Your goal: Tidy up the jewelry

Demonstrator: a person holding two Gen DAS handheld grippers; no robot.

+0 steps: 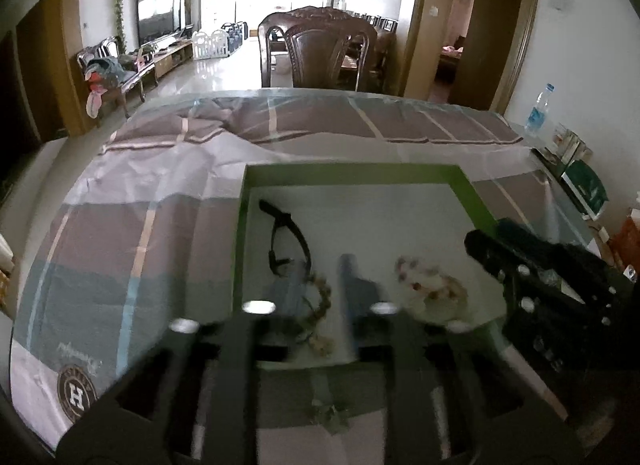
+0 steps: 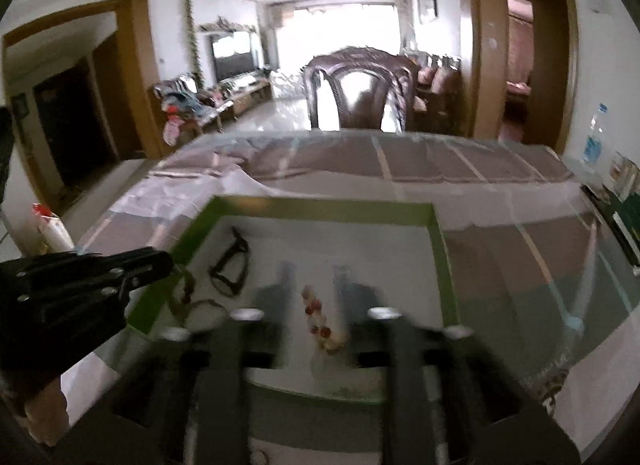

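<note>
A green-rimmed tray (image 1: 360, 175) with a white floor lies on the table and also shows in the right wrist view (image 2: 320, 211). In it lie a black band (image 1: 286, 239), a brown bead bracelet (image 1: 324, 305) and a pale bead bracelet with red beads (image 1: 430, 285). My left gripper (image 1: 318, 285) is open over the brown bead bracelet. My right gripper (image 2: 314, 297) is open over the pale bracelet (image 2: 320, 323). The black band (image 2: 232, 269) lies to its left. The right gripper's body (image 1: 552, 285) shows at the right of the left wrist view, and the left one (image 2: 80, 285) at the left of the right wrist view.
The table wears a checked cloth under clear plastic (image 1: 160, 193). A dark wooden chair (image 1: 320, 49) stands at the far side. A water bottle (image 1: 538, 109) and boxes (image 1: 584, 185) stand at the right edge. A white bottle (image 2: 54, 233) is at the left.
</note>
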